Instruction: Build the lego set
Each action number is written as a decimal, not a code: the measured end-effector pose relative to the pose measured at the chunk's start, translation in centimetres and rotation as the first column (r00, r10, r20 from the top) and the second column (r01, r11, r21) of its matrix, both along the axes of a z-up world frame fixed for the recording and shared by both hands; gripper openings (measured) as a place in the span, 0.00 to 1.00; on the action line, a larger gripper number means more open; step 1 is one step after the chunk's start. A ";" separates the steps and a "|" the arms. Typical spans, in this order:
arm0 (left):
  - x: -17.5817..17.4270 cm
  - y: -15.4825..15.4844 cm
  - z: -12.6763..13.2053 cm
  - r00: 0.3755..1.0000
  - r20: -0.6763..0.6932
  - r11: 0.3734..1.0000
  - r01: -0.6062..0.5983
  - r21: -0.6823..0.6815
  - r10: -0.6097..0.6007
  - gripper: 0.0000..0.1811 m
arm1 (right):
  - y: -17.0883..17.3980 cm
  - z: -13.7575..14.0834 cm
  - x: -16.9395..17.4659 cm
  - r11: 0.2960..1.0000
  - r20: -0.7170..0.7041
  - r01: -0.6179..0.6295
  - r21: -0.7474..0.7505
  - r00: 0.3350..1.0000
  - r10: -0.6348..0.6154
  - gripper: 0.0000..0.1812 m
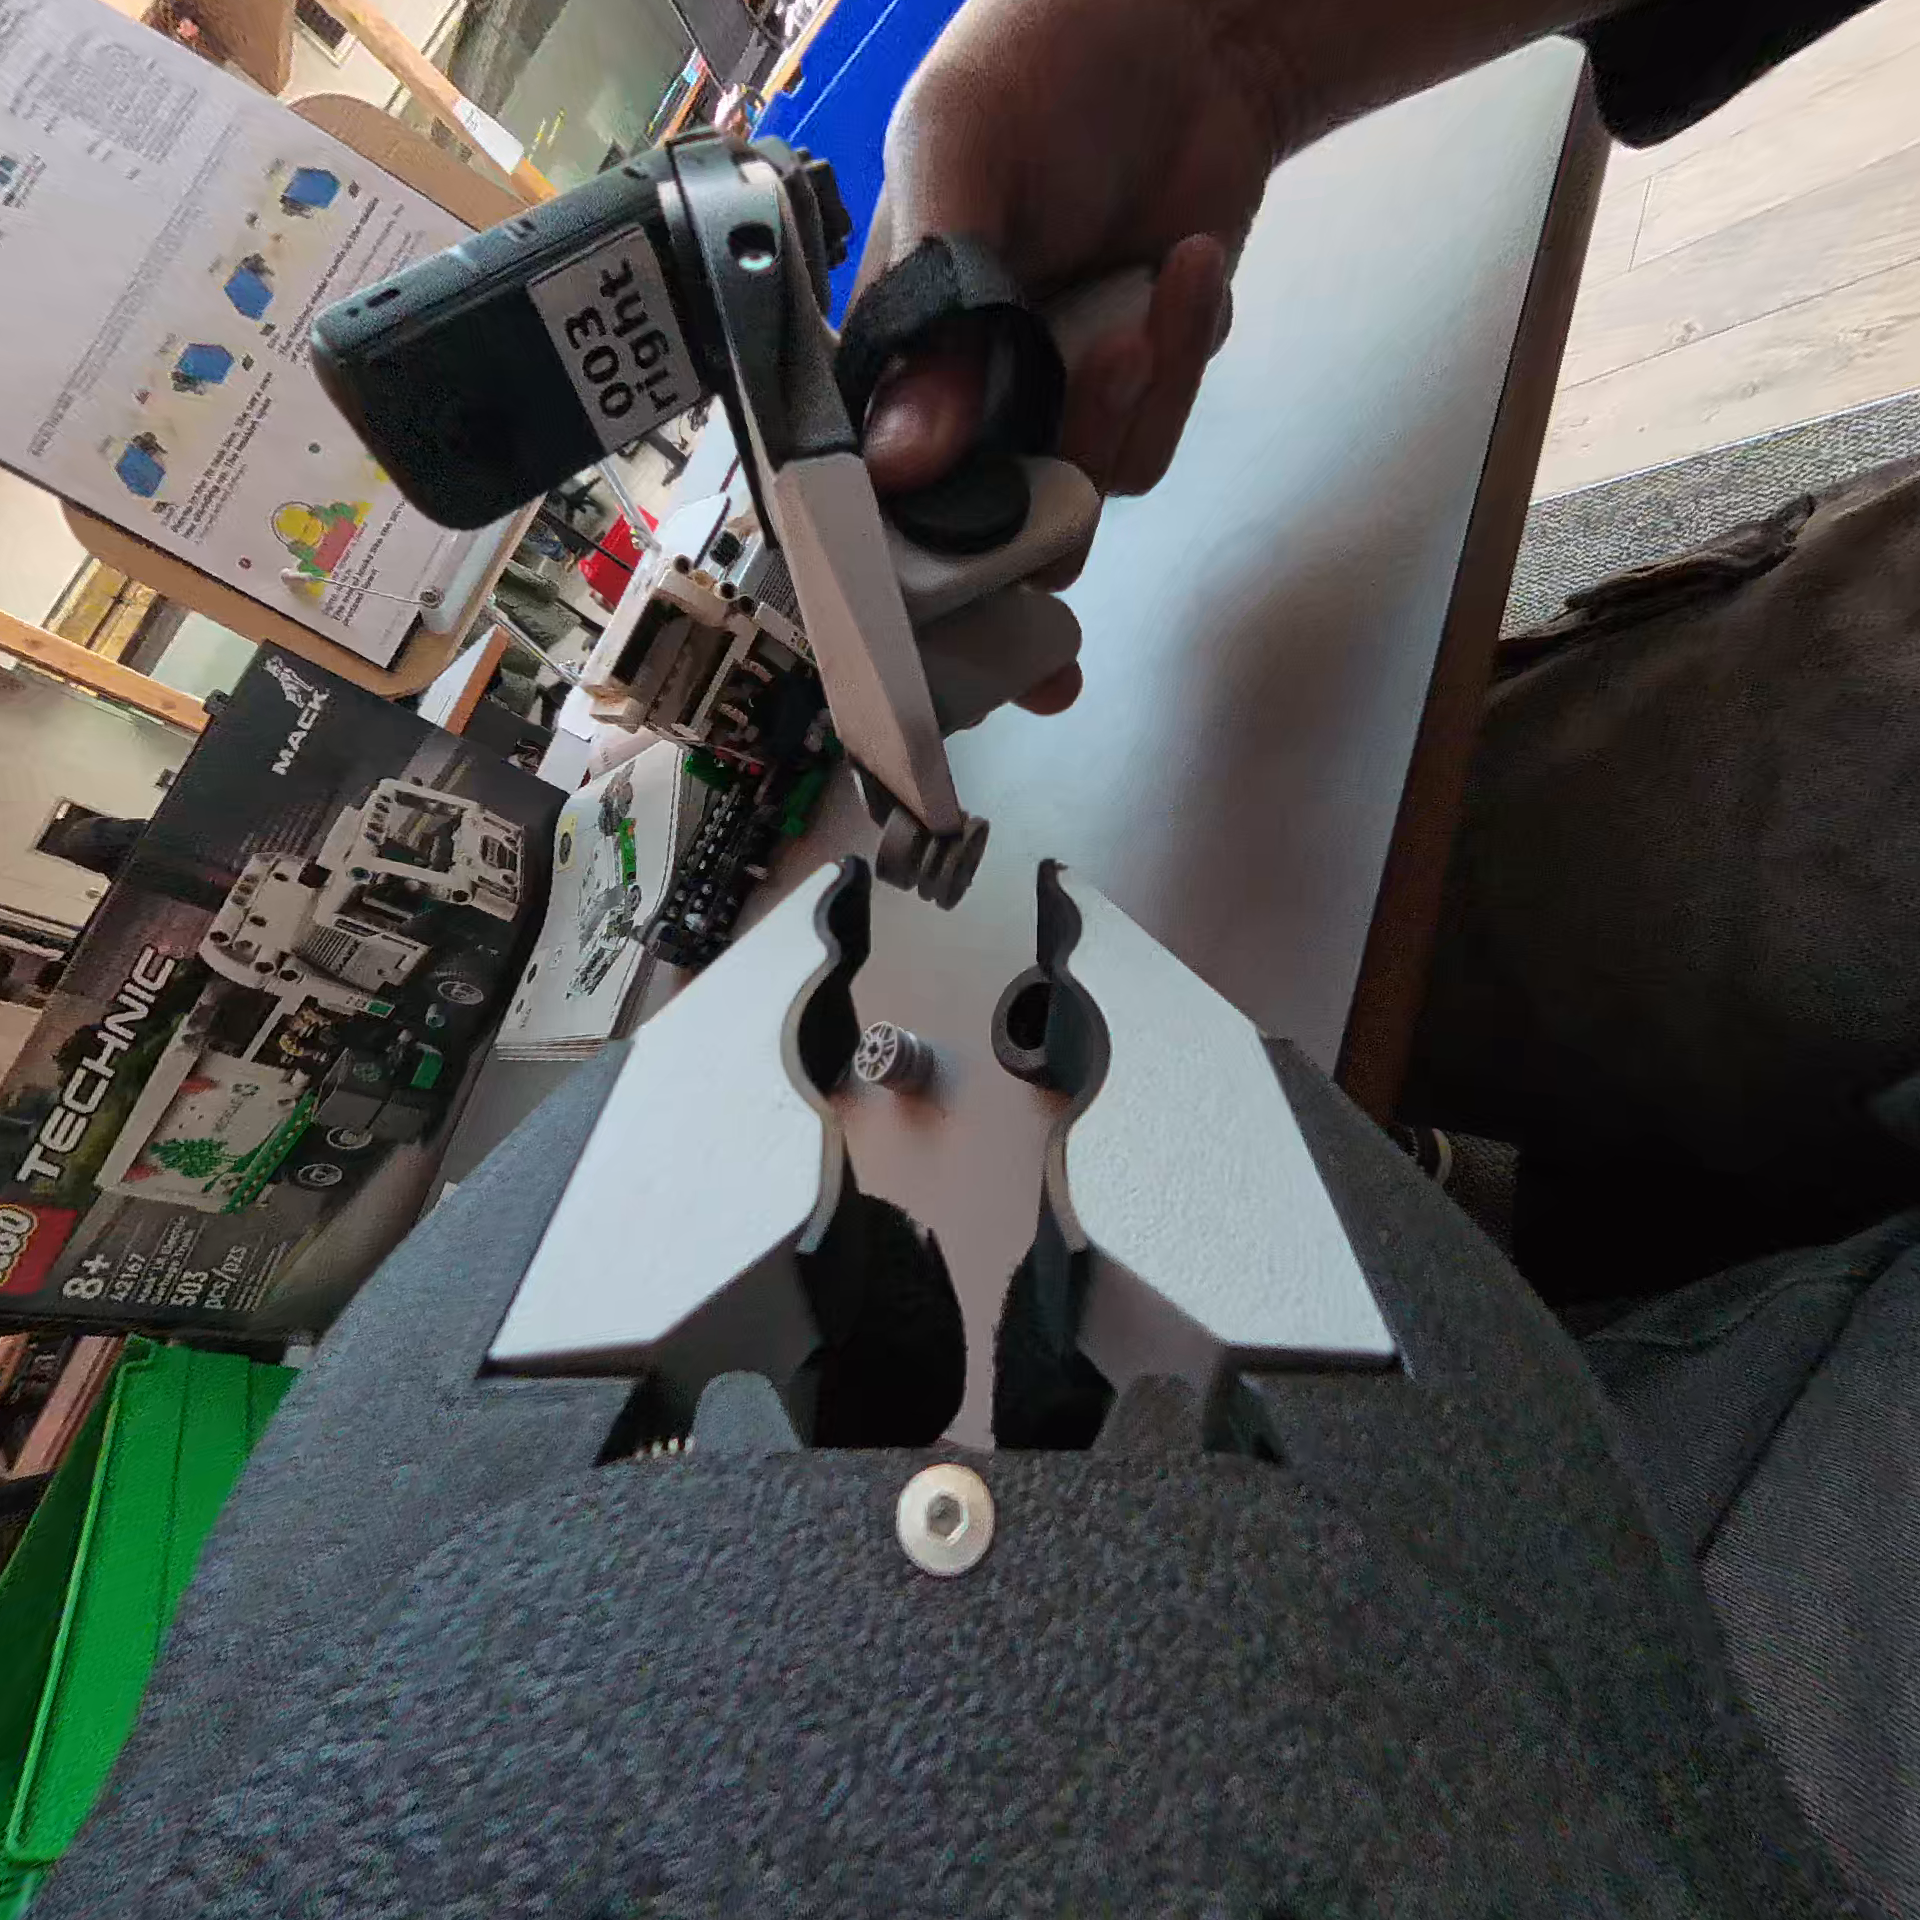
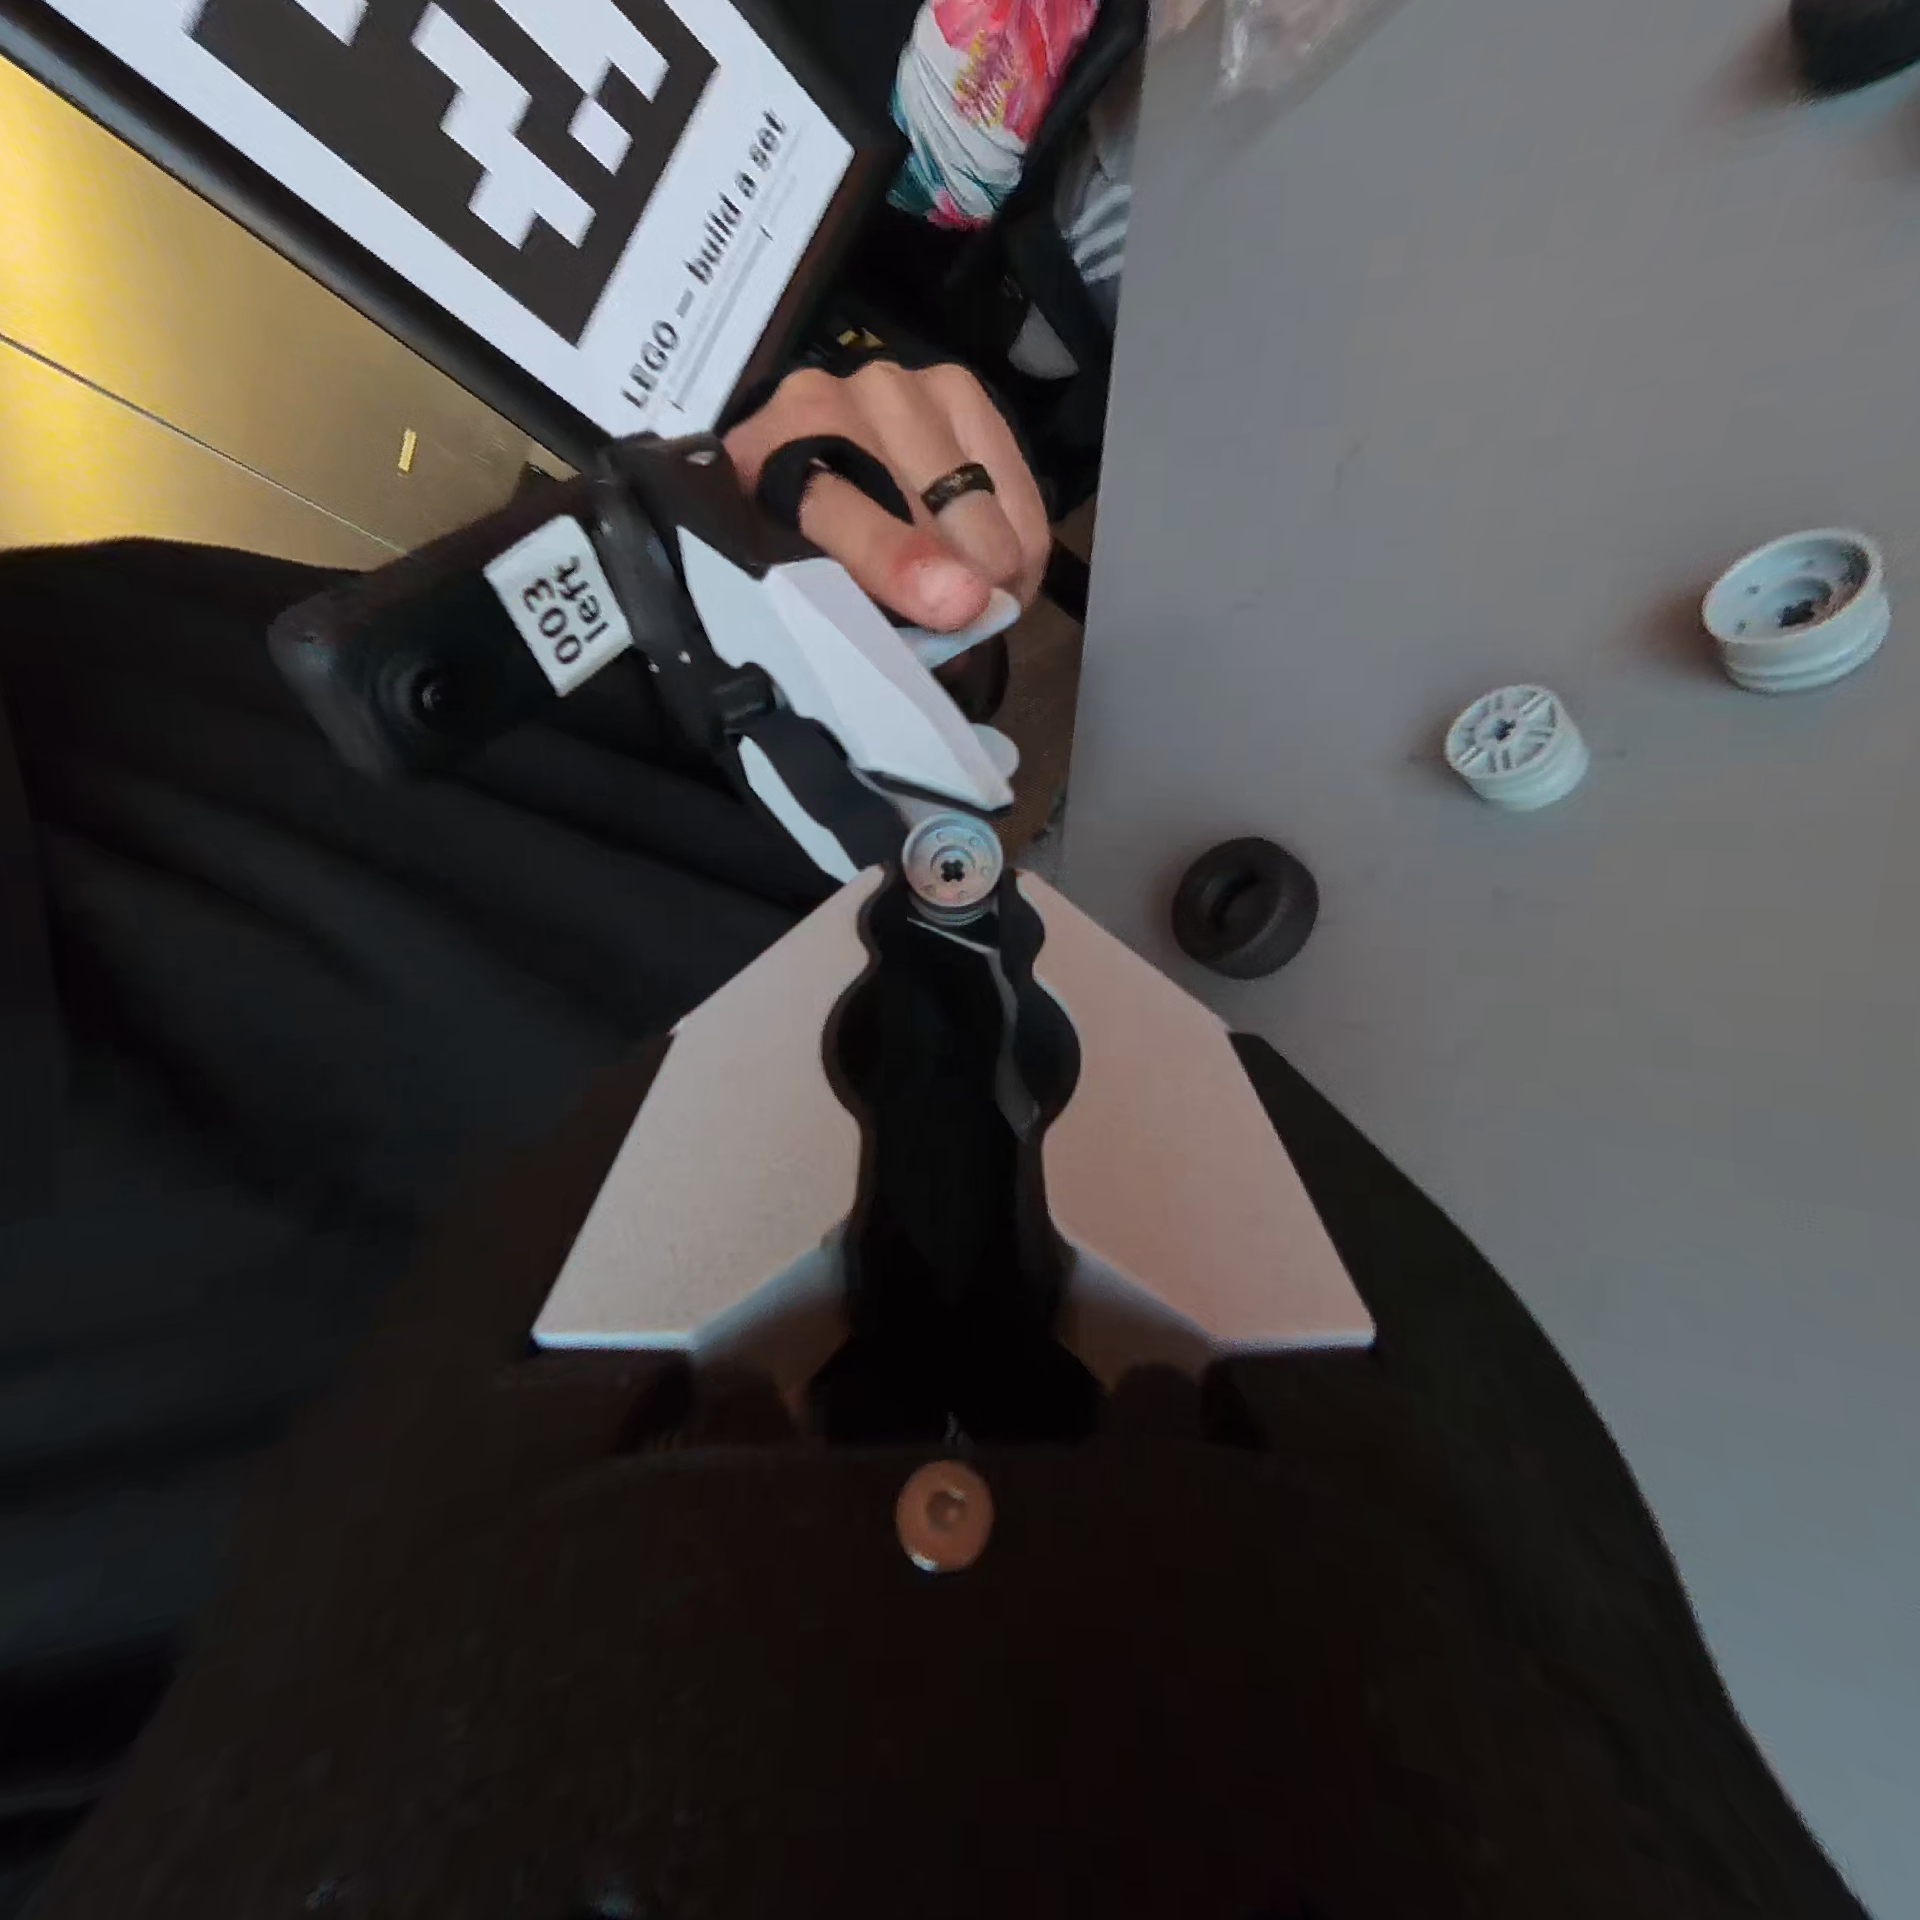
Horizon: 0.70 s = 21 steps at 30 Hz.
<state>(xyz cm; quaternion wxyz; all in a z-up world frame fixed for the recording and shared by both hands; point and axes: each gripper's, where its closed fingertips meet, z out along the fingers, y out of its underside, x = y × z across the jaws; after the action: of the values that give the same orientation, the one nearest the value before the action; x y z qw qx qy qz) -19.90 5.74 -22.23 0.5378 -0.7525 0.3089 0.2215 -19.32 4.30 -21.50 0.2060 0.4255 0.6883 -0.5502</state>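
Note:
My right gripper [image 2: 951, 883] is shut on a small grey wheel rim [image 2: 951, 868], pinched at its fingertips. In the left wrist view the right gripper [image 1: 930, 836] comes down from above and holds that rim [image 1: 935, 857] just beyond the tips of my left gripper [image 1: 951, 883]. My left gripper is open and empty, with its fingers either side of the rim and apart from it. It also shows in the right wrist view [image 2: 935, 816], facing my right gripper. A black tyre [image 2: 1244, 907], a second small rim [image 2: 1517, 746] and a larger rim [image 2: 1794, 610] lie on the grey table [image 2: 1455, 1143].
A partly built white truck model [image 1: 707, 644], an open manual [image 1: 613, 904], the set's box [image 1: 260, 987] and a propped instruction sheet [image 1: 208, 312] stand at the left. A green bin [image 1: 104, 1558] is lower left. A board with a black-and-white marker [image 2: 468, 156] stands beyond the table edge. The grippers are tip to tip, or close to it.

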 end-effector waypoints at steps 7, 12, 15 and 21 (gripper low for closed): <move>-0.5 0.4 -0.4 0.997 0.056 0.999 -0.043 -0.014 0.044 0.09 | -0.1 -0.3 -0.1 1.000 -0.011 0.007 0.014 1.000 -0.007 0.10; -1.6 0.6 -0.5 0.830 0.544 0.990 -0.059 -0.128 0.120 0.09 | 2.4 0.8 -1.9 0.925 -0.570 0.209 0.316 0.821 0.010 0.23; -0.2 0.2 0.6 0.563 0.823 0.984 0.088 -0.156 0.080 0.09 | 2.3 0.9 -1.8 0.737 -0.780 0.432 0.520 0.593 0.202 0.19; -0.5 -0.3 1.1 0.248 0.954 0.966 0.148 -0.211 0.170 0.08 | 0.2 -0.1 -0.9 0.504 -0.744 0.554 0.663 0.409 0.529 0.15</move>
<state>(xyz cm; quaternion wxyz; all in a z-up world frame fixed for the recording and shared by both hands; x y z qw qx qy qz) -20.41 5.45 -21.16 0.5093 -0.7941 -0.0658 -0.3251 -20.20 4.51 -21.58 -0.4519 0.0971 0.8471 -0.2621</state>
